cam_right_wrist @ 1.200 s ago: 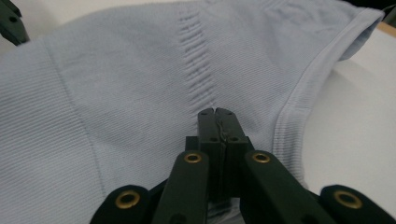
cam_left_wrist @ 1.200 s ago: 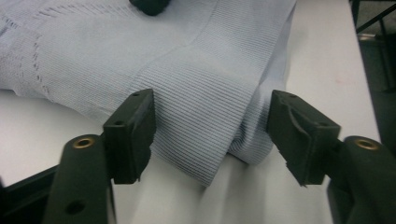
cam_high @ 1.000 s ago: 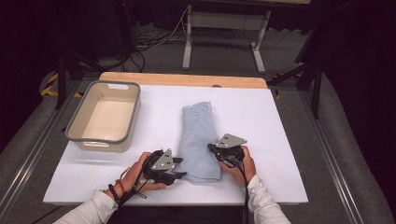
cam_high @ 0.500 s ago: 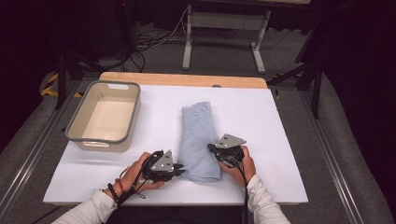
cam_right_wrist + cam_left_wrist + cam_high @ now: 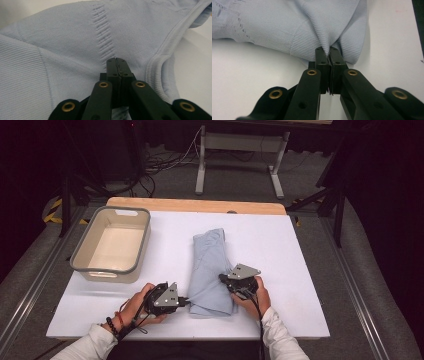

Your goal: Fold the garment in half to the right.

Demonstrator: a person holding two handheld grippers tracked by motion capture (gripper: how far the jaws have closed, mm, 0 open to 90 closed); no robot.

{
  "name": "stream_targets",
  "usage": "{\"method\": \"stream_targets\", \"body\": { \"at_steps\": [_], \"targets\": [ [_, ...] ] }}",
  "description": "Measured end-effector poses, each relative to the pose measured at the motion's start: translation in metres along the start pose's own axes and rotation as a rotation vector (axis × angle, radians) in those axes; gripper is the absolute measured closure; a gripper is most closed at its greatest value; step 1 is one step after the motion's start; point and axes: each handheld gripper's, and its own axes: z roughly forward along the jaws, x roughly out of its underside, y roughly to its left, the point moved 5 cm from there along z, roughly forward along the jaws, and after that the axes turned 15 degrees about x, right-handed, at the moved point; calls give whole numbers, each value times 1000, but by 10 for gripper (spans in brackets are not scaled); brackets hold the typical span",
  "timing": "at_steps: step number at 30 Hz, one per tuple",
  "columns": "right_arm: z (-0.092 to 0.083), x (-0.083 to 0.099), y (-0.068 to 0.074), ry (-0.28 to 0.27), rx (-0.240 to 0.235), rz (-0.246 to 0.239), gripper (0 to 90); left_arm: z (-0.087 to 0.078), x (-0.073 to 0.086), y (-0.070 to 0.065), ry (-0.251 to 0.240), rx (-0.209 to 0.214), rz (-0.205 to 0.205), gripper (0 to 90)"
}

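High view first: a folded light-blue knit sweater (image 5: pixel 211 270) lies roughly in the middle of the white worktop (image 5: pixel 310 270), running lengthwise from mid-worktop toward the near edge. The left hand-held gripper (image 5: pixel 186 299) sits at the sweater's near-left corner, close to the near edge, and its jaws have just been closing on the fabric there. The right hand-held gripper (image 5: pixel 222 279) is on the sweater's right side, a bit farther from the near edge. A beige plastic tub (image 5: pixel 80 255) with a grey rim stands toward the far-left corner, well apart from the sweater.

Left gripper view: the left hand-held gripper (image 5: pixel 328 53) is clamped on a pinched-up fold of the sweater (image 5: pixel 287 27), right by the ribbed hem, fabric bunching into the jaws. White worktop (image 5: pixel 249 75) shows below and to the side.

Right gripper view: the right hand-held gripper (image 5: pixel 117 60) has its jaws together, tips pressed into the sweater (image 5: pixel 62 42) just beside a ribbed band; looks like it's nipping a bit of the knit, though the held bit is too small to see well.
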Motion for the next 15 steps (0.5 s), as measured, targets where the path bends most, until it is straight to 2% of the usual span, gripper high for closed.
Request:
{"method": "stream_targets", "body": {
  "at_steps": [3,4,6,8,9,11,13,15],
  "targets": [
    [0,0,1,2,5,-8,900,1,0,1,-27,9,-21,855],
    [0,0,1,3,7,-9,900,3,0,-1,-61,40,-34,746],
    [-1,0,0,2,8,-9,900,4,-1,-3,-72,36,-37,602],
    [-1,0,0,3,9,-12,900,5,-4,-4,-106,50,-42,578],
    [-1,0,1,4,12,-14,900,6,-5,-4,-120,58,-54,516],
    [-1,0,1,5,17,-16,900,8,-5,-2,-129,32,-82,288],
    [-1,0,1,8,24,-17,900,11,-6,0,-150,47,-108,257],
    [-2,0,1,8,29,-23,900,14,-6,1,-138,41,-109,239]
  ]
}}
